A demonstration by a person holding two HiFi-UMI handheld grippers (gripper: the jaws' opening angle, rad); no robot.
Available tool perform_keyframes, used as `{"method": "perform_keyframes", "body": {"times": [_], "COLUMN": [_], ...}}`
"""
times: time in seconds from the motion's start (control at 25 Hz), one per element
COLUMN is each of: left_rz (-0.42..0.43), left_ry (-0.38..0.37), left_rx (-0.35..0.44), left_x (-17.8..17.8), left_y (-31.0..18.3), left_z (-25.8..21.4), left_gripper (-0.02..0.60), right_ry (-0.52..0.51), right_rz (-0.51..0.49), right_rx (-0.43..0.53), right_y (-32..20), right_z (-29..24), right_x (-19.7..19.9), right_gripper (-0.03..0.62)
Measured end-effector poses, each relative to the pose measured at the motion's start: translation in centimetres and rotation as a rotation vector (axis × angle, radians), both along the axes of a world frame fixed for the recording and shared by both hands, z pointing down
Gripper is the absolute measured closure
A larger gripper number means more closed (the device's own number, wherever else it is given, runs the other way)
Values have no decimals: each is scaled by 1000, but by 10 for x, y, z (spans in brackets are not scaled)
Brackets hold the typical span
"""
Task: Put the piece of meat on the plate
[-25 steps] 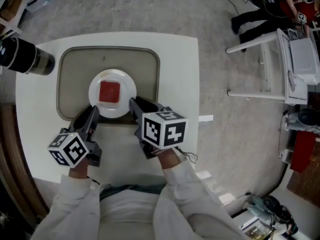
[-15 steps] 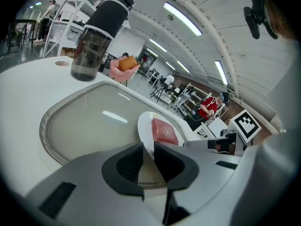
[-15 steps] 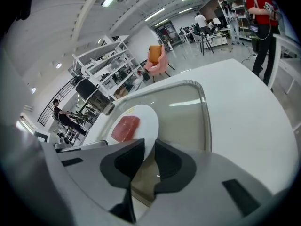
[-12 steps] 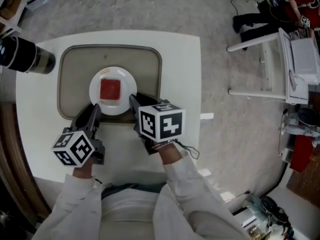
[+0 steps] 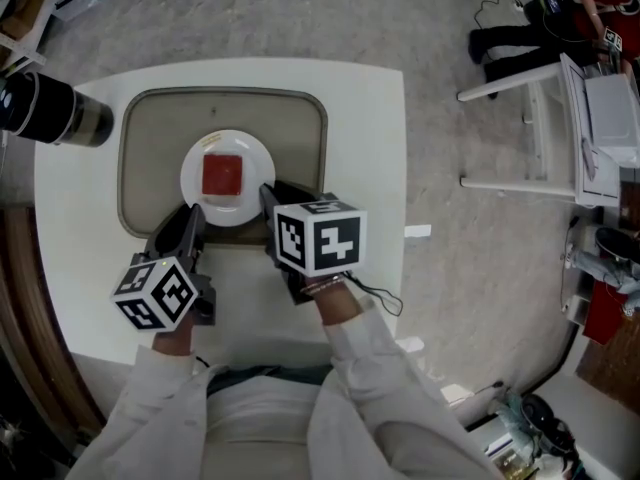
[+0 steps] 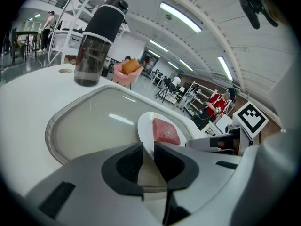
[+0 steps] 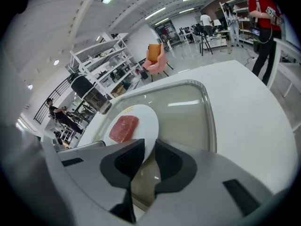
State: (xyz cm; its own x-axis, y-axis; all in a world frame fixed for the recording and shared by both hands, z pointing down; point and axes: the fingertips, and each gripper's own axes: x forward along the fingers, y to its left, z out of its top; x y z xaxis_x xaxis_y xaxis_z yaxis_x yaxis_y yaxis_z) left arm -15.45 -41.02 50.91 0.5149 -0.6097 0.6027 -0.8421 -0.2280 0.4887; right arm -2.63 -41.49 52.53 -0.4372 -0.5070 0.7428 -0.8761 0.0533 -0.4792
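Left claw (image 6: pixel 148 150), jaws nearly together and empty, faces meat (image 6: pixel 165 131) on white plate (image 6: pixel 144 126).

I am hovering my left gripper (image 5: pixel 191 218) and right gripper (image 5: pixel 266 195), jaws drawn together, over the near rim of the tray (image 5: pixel 292 148), flanking the near edge of the plate (image 5: pixel 258 163). The black bottle (image 5: pixel 55 113) is standing well apart at the far-left edge of the table (image 5: pixel 365 168), and bare tabletop is stretching right of the tray.

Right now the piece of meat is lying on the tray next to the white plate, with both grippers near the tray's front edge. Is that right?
Not quite. The piece of meat lies on the white plate, not beside it on the tray, as the head view shows. The left gripper and right gripper are indeed near the tray's front edge.
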Motion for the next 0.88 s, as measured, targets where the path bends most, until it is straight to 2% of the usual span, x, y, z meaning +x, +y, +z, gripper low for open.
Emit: {"method": "perform_keyframes", "body": {"times": [0.56, 0.88], "left_rz": [32, 5], "left_ry": [-75, -50], "left_rx": [-1, 4], "left_x": [-1, -16], "left_y": [6, 6], "left_z": [3, 2], "left_gripper": [522, 522], "right_ry": [32, 53], "right_rz": [-38, -42], "right_rx": [39, 90], "right_y": [4, 9], "right_z": [-1, -6], "right_x": [1, 1], "right_gripper": [528, 528]}}
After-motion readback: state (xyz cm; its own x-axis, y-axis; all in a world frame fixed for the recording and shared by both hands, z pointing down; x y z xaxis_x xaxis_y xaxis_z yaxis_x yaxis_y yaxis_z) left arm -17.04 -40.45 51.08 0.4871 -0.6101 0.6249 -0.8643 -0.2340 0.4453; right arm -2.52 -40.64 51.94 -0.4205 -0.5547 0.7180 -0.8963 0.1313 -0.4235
